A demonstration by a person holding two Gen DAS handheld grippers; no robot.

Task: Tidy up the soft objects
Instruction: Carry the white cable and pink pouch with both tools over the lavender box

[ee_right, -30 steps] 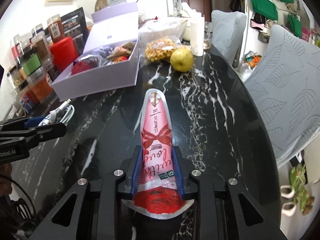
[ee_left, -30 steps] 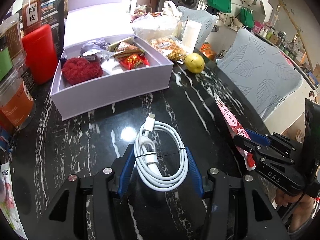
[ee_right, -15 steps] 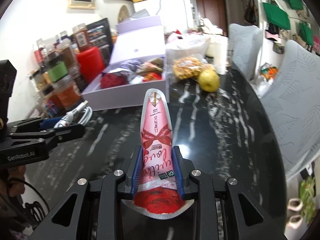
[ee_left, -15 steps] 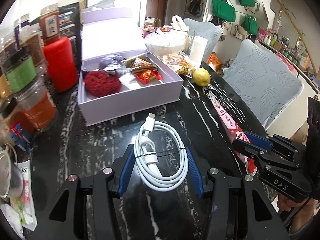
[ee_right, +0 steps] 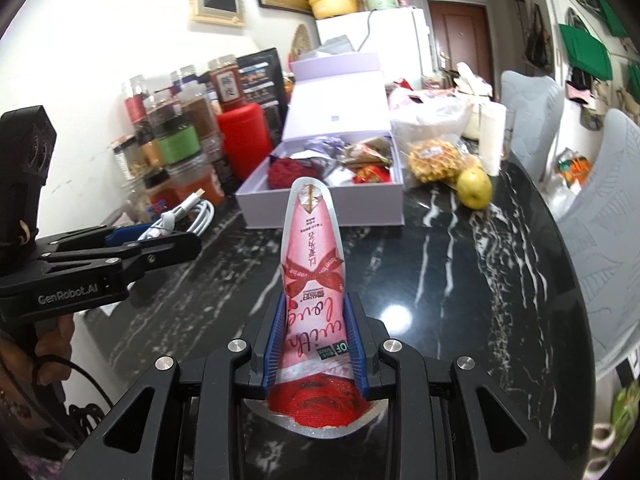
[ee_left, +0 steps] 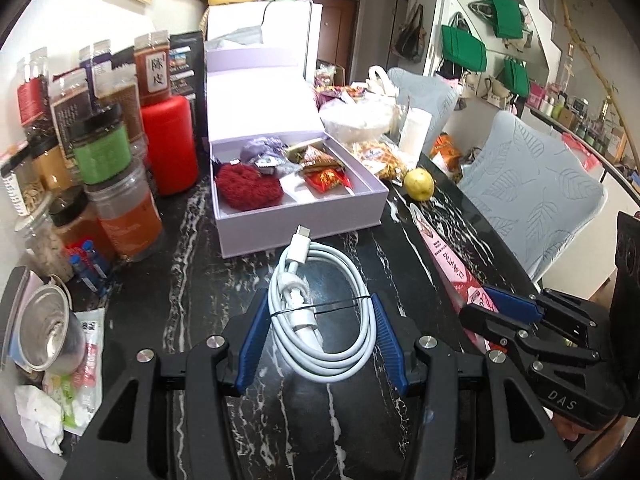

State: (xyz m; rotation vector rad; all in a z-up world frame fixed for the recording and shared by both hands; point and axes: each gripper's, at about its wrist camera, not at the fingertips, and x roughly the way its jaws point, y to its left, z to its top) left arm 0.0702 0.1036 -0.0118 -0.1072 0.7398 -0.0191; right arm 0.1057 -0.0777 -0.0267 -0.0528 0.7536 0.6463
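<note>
Both of your grippers have risen from the black marble table (ee_left: 192, 248) since the earlier frames, each carrying its load with it; more of the room and the far wall now shows above the lavender box (ee_left: 296, 220). Your left gripper (ee_left: 320, 336) is clamped on the coiled white cable (ee_left: 344, 280), its blue pads (ee_left: 252, 340) pressing the coil from either side, the plug end pointing toward the box. From the right wrist view the same cable (ee_right: 192, 212) hangs clear of the table in the left gripper (ee_right: 168, 240), in front of the jars. Your right gripper (ee_right: 314, 344) is closed tight on the pink pouch (ee_right: 312, 240), gripping it near its red lower end so that the rounded top stands forward toward the box (ee_right: 320, 208). From the left wrist view the right gripper (ee_left: 500, 312) holds the pouch (ee_left: 444, 256) slanting up over the table's right side.

The lavender box stands open, its lid upright behind. Inside lie a red knitted piece (ee_left: 248, 186) at the near left, a purple wrapped item (ee_left: 264, 148) behind it, and snack packets (ee_left: 324, 168) to the right. A red canister (ee_left: 170, 144) and a cluster of jars (ee_left: 104, 152) stand left of the box; a yellow pear (ee_left: 419, 185) lies on the table to its right, near a bag of waffles (ee_right: 434, 160).
</note>
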